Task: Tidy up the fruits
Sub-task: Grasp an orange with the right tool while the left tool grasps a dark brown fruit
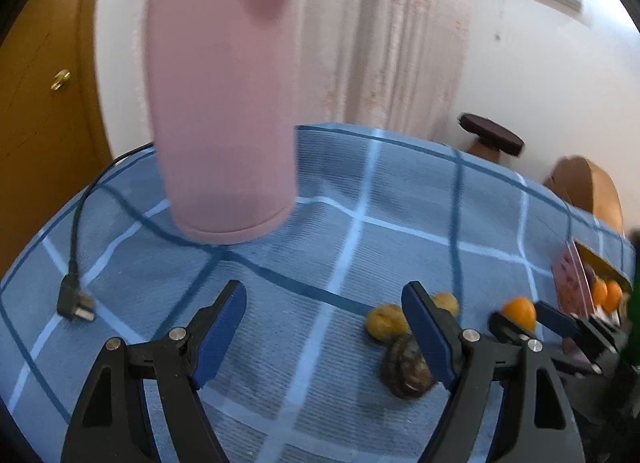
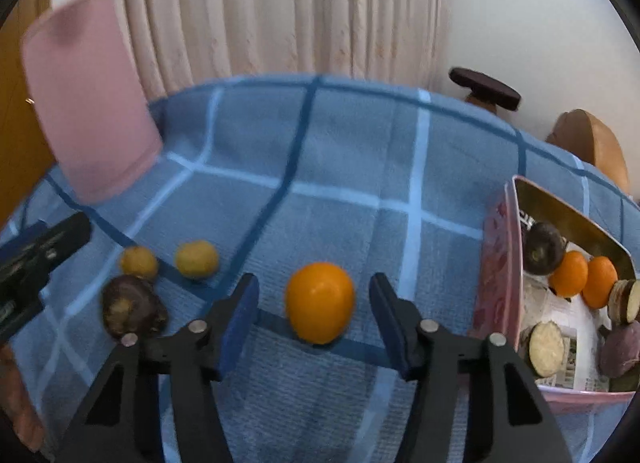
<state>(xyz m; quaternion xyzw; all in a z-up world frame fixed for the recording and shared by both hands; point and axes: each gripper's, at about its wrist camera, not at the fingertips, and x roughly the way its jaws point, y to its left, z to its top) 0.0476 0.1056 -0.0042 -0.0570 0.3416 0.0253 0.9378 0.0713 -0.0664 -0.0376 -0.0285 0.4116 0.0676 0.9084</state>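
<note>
Four fruits were still loose on the blue checked tablecloth [image 2: 340,151]: a round orange [image 2: 320,302], two small yellow fruits [image 2: 197,258], one dark wrinkled fruit [image 2: 130,307]. The pink cardboard box [image 2: 498,263] already held several. Right gripper [image 2: 314,315] was spread around the orange, not gripping. Left gripper [image 1: 324,323] was released, empty.

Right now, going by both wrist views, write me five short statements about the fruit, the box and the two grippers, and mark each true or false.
1. The right gripper is open, with the orange between its fingers. True.
2. The left gripper grips the pink kettle. False: it is open and holds nothing.
3. The pink box already holds oranges. True.
4. Two yellow fruits lie on the blue checked cloth. True.
5. The kettle's plug is in a socket. False: it lies loose on the cloth.
</note>
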